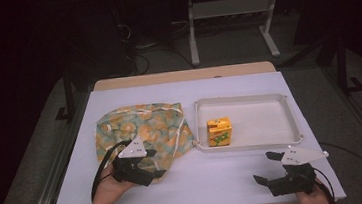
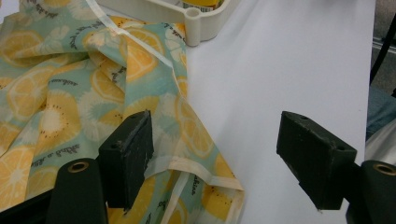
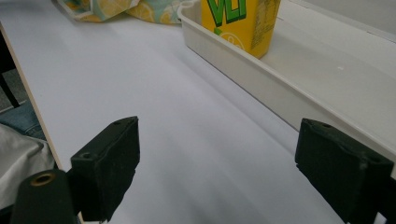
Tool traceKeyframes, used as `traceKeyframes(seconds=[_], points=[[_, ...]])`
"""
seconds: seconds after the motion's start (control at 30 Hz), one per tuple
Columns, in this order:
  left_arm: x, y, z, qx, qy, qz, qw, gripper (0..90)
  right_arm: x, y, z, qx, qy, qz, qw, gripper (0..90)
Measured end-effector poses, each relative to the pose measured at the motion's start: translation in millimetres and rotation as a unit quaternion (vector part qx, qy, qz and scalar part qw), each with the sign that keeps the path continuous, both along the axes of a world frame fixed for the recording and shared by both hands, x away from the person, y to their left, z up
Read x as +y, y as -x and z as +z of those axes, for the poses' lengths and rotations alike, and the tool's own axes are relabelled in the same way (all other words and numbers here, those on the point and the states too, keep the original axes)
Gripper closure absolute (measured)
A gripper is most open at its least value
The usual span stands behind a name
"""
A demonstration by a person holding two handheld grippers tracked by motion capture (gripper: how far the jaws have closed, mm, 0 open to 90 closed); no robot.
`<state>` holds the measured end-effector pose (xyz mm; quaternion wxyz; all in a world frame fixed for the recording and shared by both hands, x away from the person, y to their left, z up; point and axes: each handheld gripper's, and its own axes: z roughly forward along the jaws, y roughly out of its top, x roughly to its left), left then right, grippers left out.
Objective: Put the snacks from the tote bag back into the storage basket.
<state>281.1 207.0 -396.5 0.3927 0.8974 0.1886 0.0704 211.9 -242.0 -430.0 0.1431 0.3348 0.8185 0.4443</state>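
1. The fruit-print cloth bag (image 1: 142,133) lies crumpled on the left half of the white worktop (image 1: 211,179), just beside the white tray (image 1: 269,98). Its right edge almost touches the tray's near left corner.

2. The left gripper (image 1: 147,168) hangs over the bag's near corner. Its fingers (image 2: 128,154) stand wide apart and clamp nothing. In the left gripper view one finger is above the hemmed corner of the bag (image 2: 93,93) and the other is above bare worktop.

3. The right gripper (image 1: 271,168) waits near the front edge of the worktop, just in front of the tray. Its fingers (image 3: 107,163) are also apart and empty.

4. A yellow juice carton (image 1: 219,131) stands upright in the near left part of the tray, close to the bag.

5. Judgement: the work in hand seems to be taking the bag by its corner.

6. First risk: the fingers may close on one thin layer of the hem only. The cloth is light and slippery, so it could slide out when the hand lifts.

7. Second risk: the right-hand finger is off the cloth. If the gripper comes down as it is, it may pinch only the edge, or press on the worktop and miss.

8. Third risk: the white drawstring (image 2: 135,42) runs loose across the folds. A lift could drag it against the tray corner (image 2: 198,23) and pull the tray, and then the carton could tip.
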Motion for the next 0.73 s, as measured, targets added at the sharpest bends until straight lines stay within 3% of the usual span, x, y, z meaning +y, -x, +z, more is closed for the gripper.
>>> traceKeyframes(seconds=[0.2, 0.4, 0.57, 0.73], points=[[2.5, 6.6, -3.4, 0.000, 0.016, 0.001, 0.9999, 25.7, 0.0, 0.0, 0.0, 0.000, 0.000, 0.002, 1.0000, 13.4], [3.5, 14.5, -7.2, -0.015, 0.003, -0.002, 0.9999, 25.7, 4.5, 0.7, -0.1, -0.001, 0.012, 0.014, 0.9998, 13.4], [6.1, 15.5, -13.6, -0.013, 0.015, 0.006, 0.9998, 25.7, 5.1, 1.0, 0.9, -0.004, 0.014, 0.019, 0.9997, 13.4], [3.5, 16.3, -17.2, -0.023, 0.007, 0.006, 0.9997, 23.7, 5.6, 0.0, -0.2, -0.001, 0.022, 0.022, 0.9995, 13.4]])
